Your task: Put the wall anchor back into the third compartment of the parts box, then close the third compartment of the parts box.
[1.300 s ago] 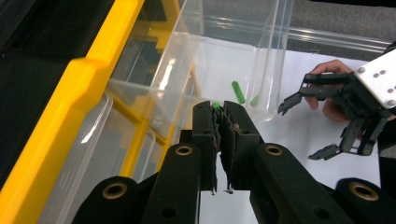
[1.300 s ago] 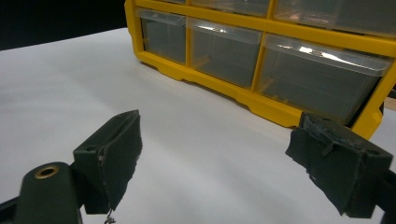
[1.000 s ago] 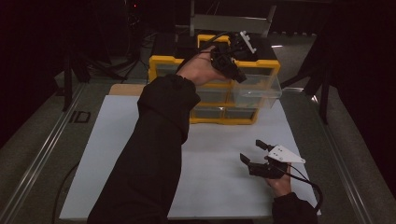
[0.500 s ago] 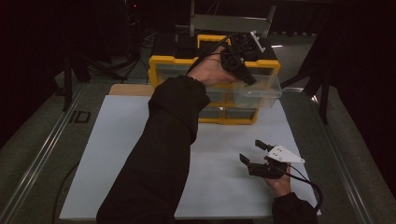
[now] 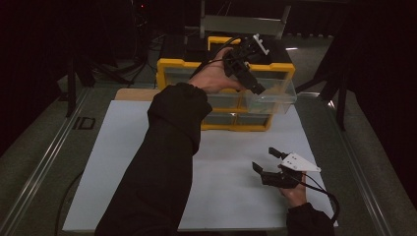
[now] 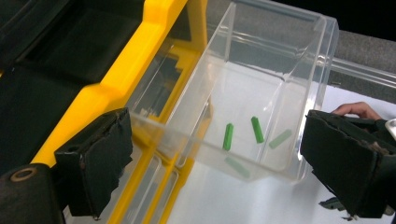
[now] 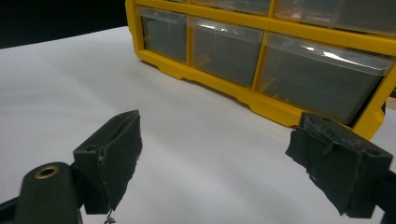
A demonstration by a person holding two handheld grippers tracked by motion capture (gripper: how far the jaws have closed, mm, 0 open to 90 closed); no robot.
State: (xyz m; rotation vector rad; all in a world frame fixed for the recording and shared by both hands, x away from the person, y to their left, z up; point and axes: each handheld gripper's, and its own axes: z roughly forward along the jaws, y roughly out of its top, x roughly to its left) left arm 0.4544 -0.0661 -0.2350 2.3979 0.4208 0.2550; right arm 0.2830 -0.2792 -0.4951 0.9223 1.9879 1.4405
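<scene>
The desk point(image 5: 123, 162) is covered by a white sheet, on which the yellow plastic drawer cabinet point(image 5: 169, 69) is stood at the far side; a clear plastic drawer point(image 5: 275, 96) is pulled out of its upper row, with small green pegs point(image 6: 228, 136) lying inside; the left gripper point(image 5: 246, 64) is held above that drawer, its jaws just opened wide with nothing gripped; the right gripper point(image 5: 269, 163) is rested spread and empty on the sheet

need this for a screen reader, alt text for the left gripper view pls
A clear plastic drawer, pulled out of a yellow organiser, holds two green pegs. The left gripper has just been opening; its black jaws frame the drawer without touching it.
</scene>
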